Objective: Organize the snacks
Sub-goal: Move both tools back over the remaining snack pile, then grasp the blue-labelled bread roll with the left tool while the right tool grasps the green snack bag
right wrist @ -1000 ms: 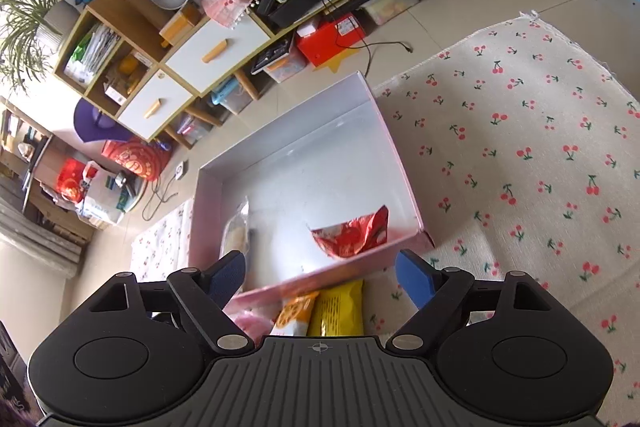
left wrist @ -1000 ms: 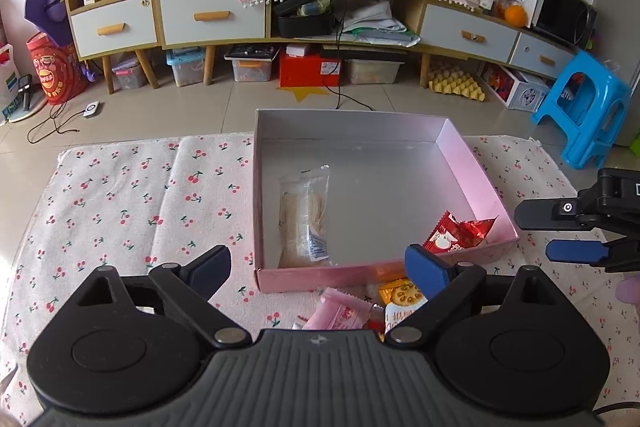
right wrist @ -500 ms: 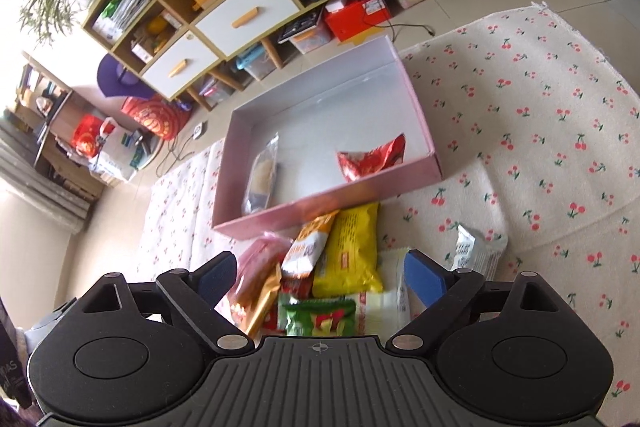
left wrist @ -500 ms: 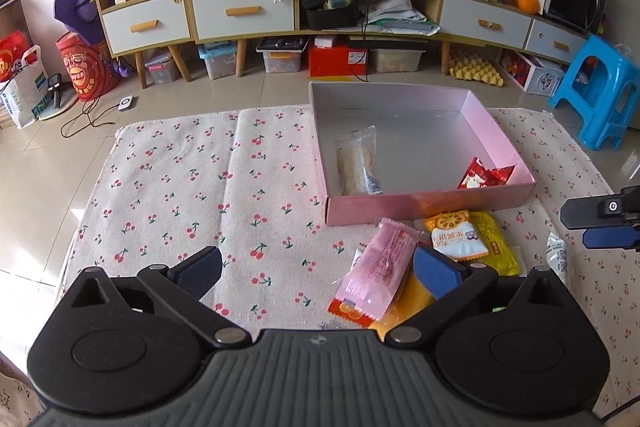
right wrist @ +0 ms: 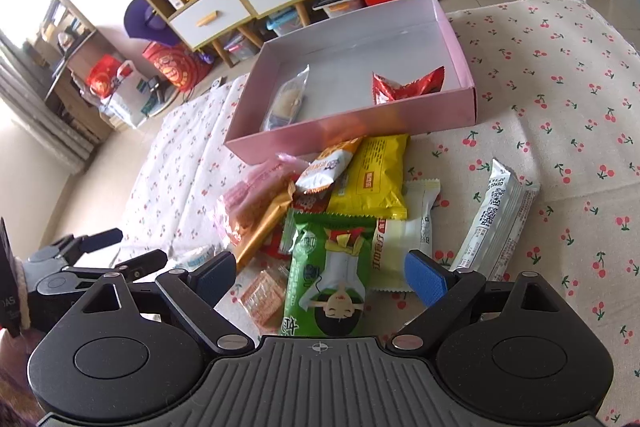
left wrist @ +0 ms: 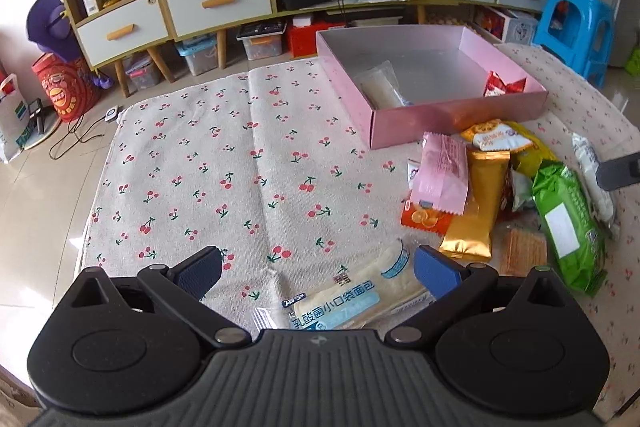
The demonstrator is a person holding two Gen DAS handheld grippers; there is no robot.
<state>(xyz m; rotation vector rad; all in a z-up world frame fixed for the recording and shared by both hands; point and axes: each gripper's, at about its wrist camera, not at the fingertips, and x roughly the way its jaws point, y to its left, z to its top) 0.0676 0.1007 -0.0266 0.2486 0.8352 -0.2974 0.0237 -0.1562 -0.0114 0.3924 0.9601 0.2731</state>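
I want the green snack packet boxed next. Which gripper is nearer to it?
Right. The right gripper hovers open directly over the green packet, which lies between its fingers. The left gripper is off to the side, over a white bread packet.

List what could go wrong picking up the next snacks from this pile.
1. The green packet between the open right tongs overlaps the white packet and a cracker pack; closing may catch several.
2. The bread packet lies flat under the open left tongs; the pads may slip off its film.
3. The pile crowds the pink box wall; dragging could nudge it.
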